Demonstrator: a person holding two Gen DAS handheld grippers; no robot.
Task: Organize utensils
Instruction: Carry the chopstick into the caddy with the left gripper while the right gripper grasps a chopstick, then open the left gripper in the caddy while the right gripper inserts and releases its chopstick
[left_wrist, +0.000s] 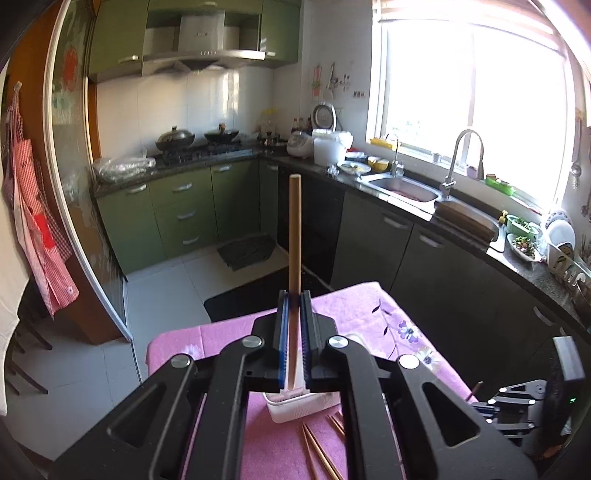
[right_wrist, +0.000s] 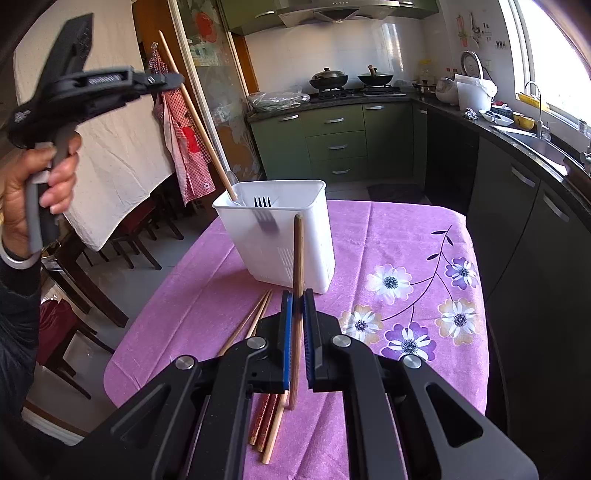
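Up close, right gripper (right_wrist: 295, 295): matte black plastic linkage arms with round silver rivets, blue ribbed pads, jaws clamped on a single chopstick (right_wrist: 297, 266), a thin round bamboo stick, pale tan, standing nearly upright through the jaws, top end in front of the holder wall. Under that gripper, on the cloth, loose chopsticks (right_wrist: 263, 421) lie in a fanned bundle, some light wood, some reddish-brown; more thin tips run out to the left of the jaws.

Left gripper (left_wrist: 294, 295), same build, black with blue pads, jaws pressed together on another chopstick (left_wrist: 294, 236): smooth light wood, round blunt end pointing up and away. In the right wrist view this tool is raised high at left, blurred, gripped by a hand (right_wrist: 37, 184), long stick slanting down toward the holder's mouth; whether its tip is inside I cannot tell.

Mid-table: utensil holder (right_wrist: 275, 236), white plastic, rectangular tub tapering downward, slotted vents low on the side, a dark fork (right_wrist: 263, 202) with tines up inside. It stands upright on the tablecloth (right_wrist: 406, 236), purple fuzzy fabric printed with white and violet daisies on dark stems.

Farther off: glossy green cabinets (left_wrist: 184, 206) with curved metal handles, dark speckled counter, two black woks (left_wrist: 199, 138) on the hob, steel sink (left_wrist: 402, 186) with arched tap under the bright window.
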